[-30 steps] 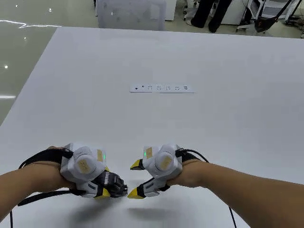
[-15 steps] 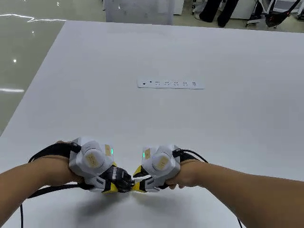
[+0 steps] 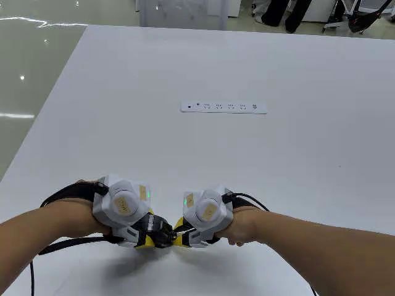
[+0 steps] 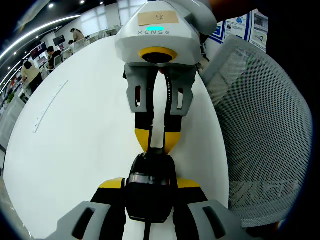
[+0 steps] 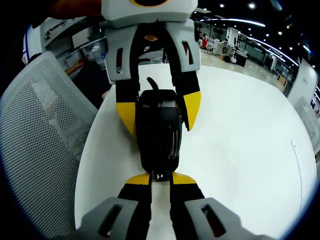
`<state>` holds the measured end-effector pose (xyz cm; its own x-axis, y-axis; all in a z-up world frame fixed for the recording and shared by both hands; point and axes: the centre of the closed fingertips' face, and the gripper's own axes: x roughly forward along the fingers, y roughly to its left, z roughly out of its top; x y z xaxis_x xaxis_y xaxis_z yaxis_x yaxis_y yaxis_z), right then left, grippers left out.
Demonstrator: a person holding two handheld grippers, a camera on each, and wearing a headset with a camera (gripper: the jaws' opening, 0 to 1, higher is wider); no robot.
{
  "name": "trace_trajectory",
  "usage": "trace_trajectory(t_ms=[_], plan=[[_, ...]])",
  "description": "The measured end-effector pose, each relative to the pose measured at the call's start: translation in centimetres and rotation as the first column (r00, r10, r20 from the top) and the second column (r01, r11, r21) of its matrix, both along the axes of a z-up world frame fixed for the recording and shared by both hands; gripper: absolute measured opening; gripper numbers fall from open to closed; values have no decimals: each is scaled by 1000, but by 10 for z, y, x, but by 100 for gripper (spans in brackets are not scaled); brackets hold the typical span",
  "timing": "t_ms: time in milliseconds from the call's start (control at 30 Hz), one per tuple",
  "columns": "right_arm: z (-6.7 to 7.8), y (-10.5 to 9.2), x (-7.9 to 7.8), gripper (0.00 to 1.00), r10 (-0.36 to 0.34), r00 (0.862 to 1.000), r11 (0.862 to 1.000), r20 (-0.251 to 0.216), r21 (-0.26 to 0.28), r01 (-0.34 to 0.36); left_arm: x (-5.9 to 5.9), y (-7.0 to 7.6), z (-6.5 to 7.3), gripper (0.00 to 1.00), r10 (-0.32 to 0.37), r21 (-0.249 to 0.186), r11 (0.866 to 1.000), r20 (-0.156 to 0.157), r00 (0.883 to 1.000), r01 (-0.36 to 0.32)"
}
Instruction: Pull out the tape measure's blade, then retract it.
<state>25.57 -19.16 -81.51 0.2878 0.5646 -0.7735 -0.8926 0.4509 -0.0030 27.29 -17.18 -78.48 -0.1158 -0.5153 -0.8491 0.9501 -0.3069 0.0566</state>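
A black tape measure [image 3: 159,232] sits low over the white table [image 3: 247,160], held in my left gripper [image 3: 152,238], which is shut on its case. In the left gripper view the case [image 4: 150,187] fills the gap between my yellow-tipped jaws [image 4: 150,184]. My right gripper [image 3: 179,239] faces it from the right, its yellow tips pressed together at the case's mouth. In the right gripper view my right gripper [image 5: 159,179] pinches the blade's end tab [image 5: 159,175] right at the case [image 5: 159,132]. No length of blade shows between them.
A white power strip [image 3: 223,106] lies flat mid-table, well beyond the grippers. A grey mesh chair back [image 4: 260,125] [image 5: 45,125] stands just off the table's near edge. Black cables trail from both hands. Shiny floor lies left of the table.
My right gripper, open and slightly apart a second ago, has moved left to the tape measure and shut at its mouth. My left gripper kept its hold on the case.
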Motion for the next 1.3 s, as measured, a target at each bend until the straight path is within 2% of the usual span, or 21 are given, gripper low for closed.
trace_trajectory(t_ms=[333, 400, 500, 600, 667, 733, 767, 800, 933, 1000, 1300], plan=[[-1, -13, -4, 11, 1, 1000, 1000, -13, -19, -1, 0, -1, -1, 33, 1, 7, 1000, 2, 1000, -1], [-1, -12, -5, 11, -22, 999, 1000, -38, 11, 23, 0, -1, -1, 33, -2, 5, 1000, 1, 1000, 2], [-2, -9, -5, 13, 29, 1000, 999, 5, -27, -28, 0, -1, -1, 33, -3, 3, 1000, 2, 1000, 3], [-2, -9, -5, 14, 25, 1000, 999, -4, -20, -26, 0, -1, -1, 33, 0, 7, 1000, 3, 1000, 0], [-7, -7, -7, 17, 50, 999, 998, -1, -42, -50, 0, -1, -1, 33, 0, 8, 1000, 4, 1000, 0], [-9, -1, -6, 19, 39, 999, 999, -4, -34, -39, 0, -1, -1, 33, 2, 6, 1000, 4, 1000, -2], [-9, 1, -4, 19, 37, 999, 999, 8, -34, -37, 0, -1, -1, 33, 3, 6, 1000, 4, 1000, -3], [-7, 1, 3, 15, 6, 999, 999, 32, -32, -5, 0, -1, -1, 33, 3, 5, 1000, 5, 1000, -3], [-6, -1, 2, 13, -25, 1000, 999, -14, 32, 26, 0, 0, 0, 33, 3, 4, 1000, 6, 1000, -3], [-6, -2, 1, 13, -25, 1000, 999, -3, 25, 25, 0, 0, 0, 33, 11, 4, 1000, 2, 1000, -11], [-5, -8, 0, 12, -39, 999, 999, -10, 18, 39, 1, 0, 0, 33, 12, 6, 1000, 6, 1000, -13]])
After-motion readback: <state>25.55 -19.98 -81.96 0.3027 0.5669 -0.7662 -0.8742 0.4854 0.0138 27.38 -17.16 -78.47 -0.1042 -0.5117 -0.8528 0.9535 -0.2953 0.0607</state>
